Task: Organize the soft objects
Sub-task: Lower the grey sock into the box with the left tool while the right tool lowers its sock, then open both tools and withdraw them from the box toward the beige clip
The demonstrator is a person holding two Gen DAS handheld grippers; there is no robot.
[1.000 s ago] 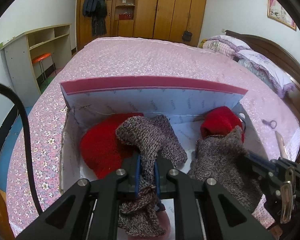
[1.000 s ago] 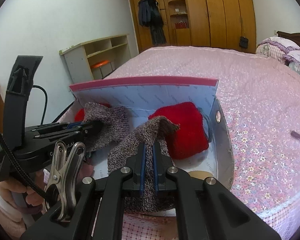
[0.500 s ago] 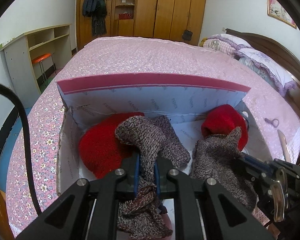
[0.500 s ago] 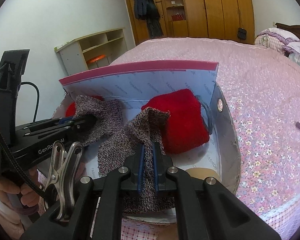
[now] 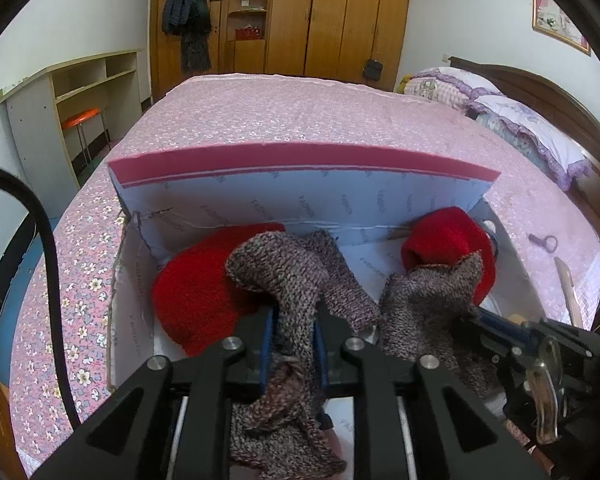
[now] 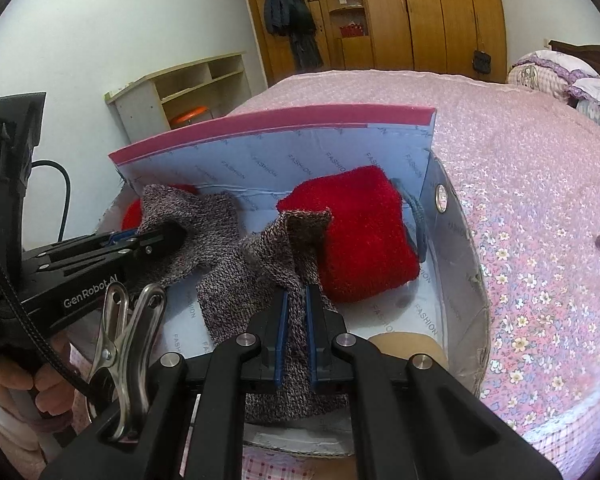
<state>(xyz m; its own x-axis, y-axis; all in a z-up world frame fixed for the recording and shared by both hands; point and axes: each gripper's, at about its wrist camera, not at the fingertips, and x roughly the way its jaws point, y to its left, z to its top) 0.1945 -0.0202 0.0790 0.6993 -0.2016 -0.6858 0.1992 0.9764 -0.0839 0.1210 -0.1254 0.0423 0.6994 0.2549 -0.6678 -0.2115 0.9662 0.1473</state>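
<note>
We see the left gripper (image 5: 294,338): its jaws have just been opening, pads easing apart with the left grey knit piece (image 5: 284,276) between them, loosening. The right gripper (image 6: 296,320) pinches the right grey knit piece (image 6: 260,276) tight. Both pieces sit in the box (image 5: 308,200) beside the red knits (image 5: 196,296), so release looks underway.

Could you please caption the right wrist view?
Right tongs grip a gray knit over the box beside a red knit.
</note>
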